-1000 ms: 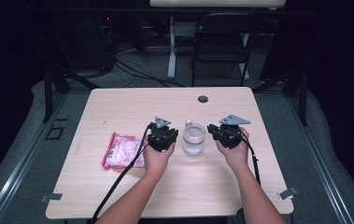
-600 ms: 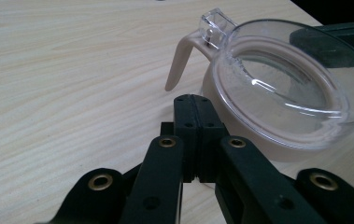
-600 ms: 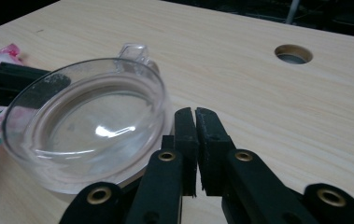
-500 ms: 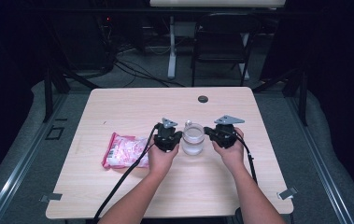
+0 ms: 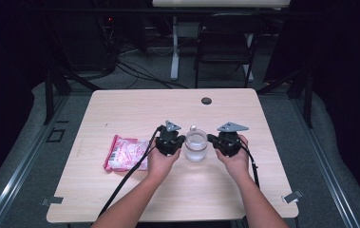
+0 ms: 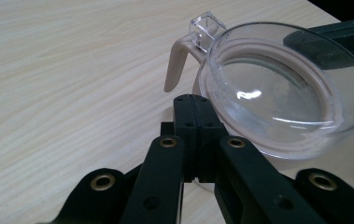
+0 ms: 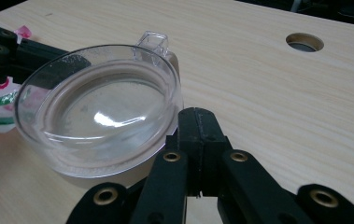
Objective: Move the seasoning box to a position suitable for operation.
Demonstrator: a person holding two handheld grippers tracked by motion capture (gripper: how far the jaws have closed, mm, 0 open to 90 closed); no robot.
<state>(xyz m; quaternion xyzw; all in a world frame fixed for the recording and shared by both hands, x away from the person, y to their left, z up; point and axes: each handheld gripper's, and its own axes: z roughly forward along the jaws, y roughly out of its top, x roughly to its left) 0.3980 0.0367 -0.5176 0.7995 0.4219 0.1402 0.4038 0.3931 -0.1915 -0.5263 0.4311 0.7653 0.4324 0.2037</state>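
A jar (image 5: 196,146) stands between both grippers, a packet (image 5: 123,153) to its left.

Light wooden table (image 5: 120,109) on grey floor (image 5: 21,156); dark chair (image 5: 225,42) behind; surroundings dim, black.

A pale wood-grain surface (image 5: 130,109) is standing on grey carpeted floor (image 5: 40,156), carrying few things. A clear lidded jar (image 5: 196,145) is sitting near its middle. A pink-and-white snack packet (image 5: 123,153) is lying flat to the jar's left, well apart from it. A round dark cable hole (image 5: 206,100) is showing near the far edge, beyond the jar.
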